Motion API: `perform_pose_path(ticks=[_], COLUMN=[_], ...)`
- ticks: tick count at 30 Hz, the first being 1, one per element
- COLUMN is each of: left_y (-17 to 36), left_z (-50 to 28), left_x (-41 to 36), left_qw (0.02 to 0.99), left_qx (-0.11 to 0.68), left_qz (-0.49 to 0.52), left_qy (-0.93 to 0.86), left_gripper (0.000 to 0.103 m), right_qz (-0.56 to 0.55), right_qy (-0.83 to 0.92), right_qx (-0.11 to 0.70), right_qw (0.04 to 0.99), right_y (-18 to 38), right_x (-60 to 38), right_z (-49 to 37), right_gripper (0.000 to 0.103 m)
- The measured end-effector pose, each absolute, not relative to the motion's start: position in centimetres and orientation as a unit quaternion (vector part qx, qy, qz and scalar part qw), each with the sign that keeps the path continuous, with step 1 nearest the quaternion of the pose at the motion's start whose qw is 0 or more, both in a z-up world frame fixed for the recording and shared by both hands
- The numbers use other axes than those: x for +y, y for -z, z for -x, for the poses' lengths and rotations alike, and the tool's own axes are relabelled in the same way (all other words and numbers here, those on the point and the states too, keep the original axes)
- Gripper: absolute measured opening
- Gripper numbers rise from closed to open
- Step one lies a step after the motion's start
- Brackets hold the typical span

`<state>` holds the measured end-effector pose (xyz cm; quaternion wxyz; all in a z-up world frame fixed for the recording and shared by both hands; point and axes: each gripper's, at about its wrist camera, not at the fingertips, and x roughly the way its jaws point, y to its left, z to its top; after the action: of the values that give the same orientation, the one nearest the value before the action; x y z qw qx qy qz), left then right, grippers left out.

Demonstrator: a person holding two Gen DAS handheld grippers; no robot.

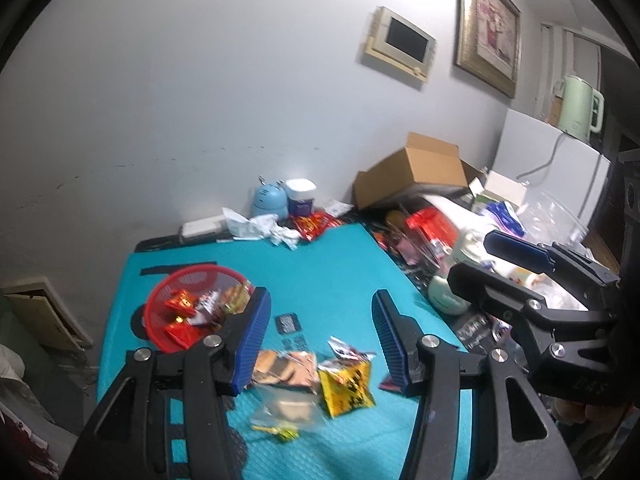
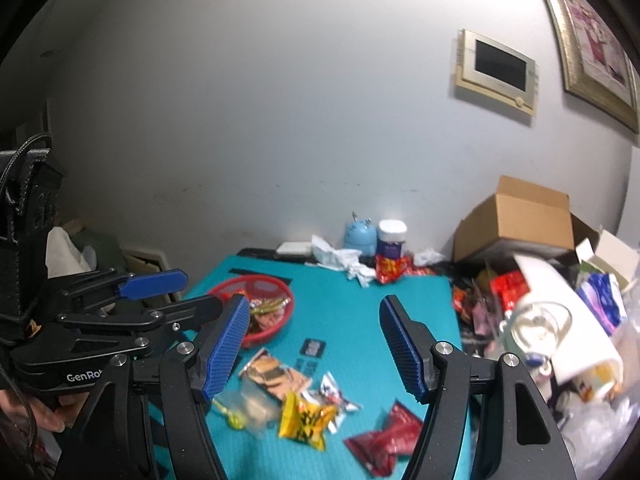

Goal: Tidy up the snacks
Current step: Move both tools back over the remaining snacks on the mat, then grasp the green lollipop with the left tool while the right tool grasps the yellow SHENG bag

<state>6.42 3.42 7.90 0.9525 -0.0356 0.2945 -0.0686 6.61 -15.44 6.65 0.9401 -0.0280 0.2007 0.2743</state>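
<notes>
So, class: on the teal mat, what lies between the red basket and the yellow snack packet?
In the right wrist view, between the red basket and the yellow snack packet lies a brownish packet.

Bare teal tabletop [image 2: 360,300] lies open mid-mat; red basket [image 2: 256,284] blocks the left, clutter pile [image 2: 520,300] crowds the right edge.

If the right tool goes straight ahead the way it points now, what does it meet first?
Probably the bare teal mat. The right tool is open and empty, aimed slightly downward past the small black card, right of the red basket. Depth is unclear.
</notes>
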Motion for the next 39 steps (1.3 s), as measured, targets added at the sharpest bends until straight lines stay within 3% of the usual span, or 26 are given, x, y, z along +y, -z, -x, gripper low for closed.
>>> perform_pose_path(ticks=[20,39], left_y=[-1.0,6.6], left_z=[-4.1,-4.0], left_x=[0.7,5.0], left_qw=[0.925,0.899], left_qx=[0.369,0.424], left_qz=[0.029,0.098], left_qy=[0.084,0.046], left_gripper=[0.052,0.052], right_qz=[0.019,0.027], right_qy=[-0.267,-0.294], right_qx=[0.298,0.370], right_qw=[0.916,0.881], right_y=[1.7,8.7], right_x=[-18.0,-14.5], right_z=[-4.3,-6.3], right_gripper=[0.068,0.068])
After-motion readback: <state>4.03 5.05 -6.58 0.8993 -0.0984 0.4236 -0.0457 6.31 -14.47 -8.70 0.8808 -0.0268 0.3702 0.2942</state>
